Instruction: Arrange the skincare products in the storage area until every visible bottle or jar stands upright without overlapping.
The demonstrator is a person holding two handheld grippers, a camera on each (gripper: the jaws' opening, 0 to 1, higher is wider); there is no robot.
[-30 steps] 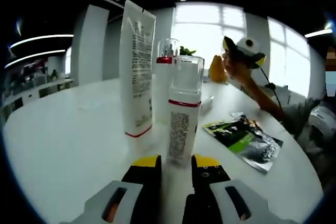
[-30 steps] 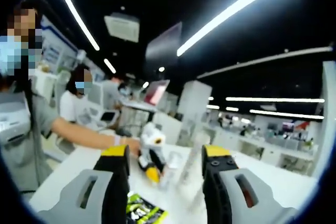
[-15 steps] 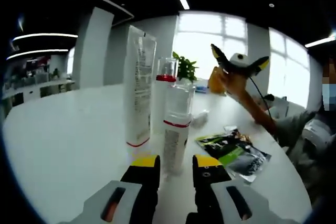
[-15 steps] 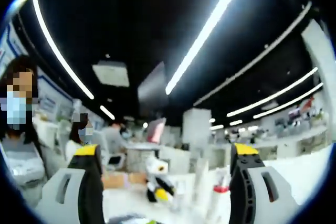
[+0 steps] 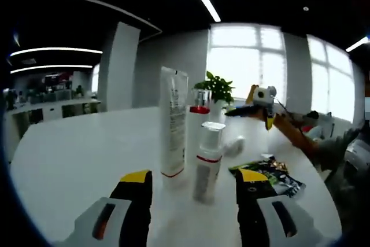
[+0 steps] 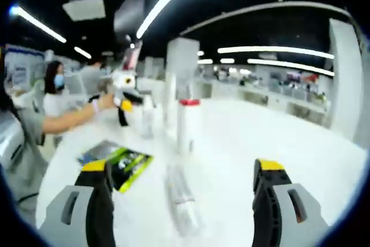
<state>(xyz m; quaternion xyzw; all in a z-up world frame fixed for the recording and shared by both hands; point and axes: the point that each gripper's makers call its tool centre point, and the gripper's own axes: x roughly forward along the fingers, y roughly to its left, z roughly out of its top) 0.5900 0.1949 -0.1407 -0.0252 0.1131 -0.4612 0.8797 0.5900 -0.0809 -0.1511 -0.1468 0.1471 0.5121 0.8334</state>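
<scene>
I am holding my left hand-held gripper (image 5: 188, 180) low over the white counter (image 5: 75, 160), its jaws standing wide with nothing between them. Just ahead of it, a small bottle (image 5: 207, 161) with a clear cap and a red band is standing upright. Just beside that, to the left, a tall white tube (image 5: 173, 122) is standing on its cap. Behind the two, a bottle with a red collar (image 5: 199, 121) is also upright. To the right of my jaws a green and black packet (image 5: 267, 175) is lying flat on the counter. Farther off, a potted plant (image 5: 217, 87) is sitting before the window.

My right hand-held gripper (image 6: 188, 169) is also spread wide and is gripping nothing. Between its jaws and a little ahead, a clear tube (image 6: 180, 198) is lying on its side on the counter (image 6: 289, 137), blurred. Beyond it the red-collared bottle (image 6: 186, 125) is standing, with the tall tube (image 6: 169, 103) behind it. The packet (image 6: 118, 162) is lying to the left. My left hand-held gripper (image 6: 126, 101) is showing beyond it, at the end of my arm (image 6: 69, 120).
</scene>
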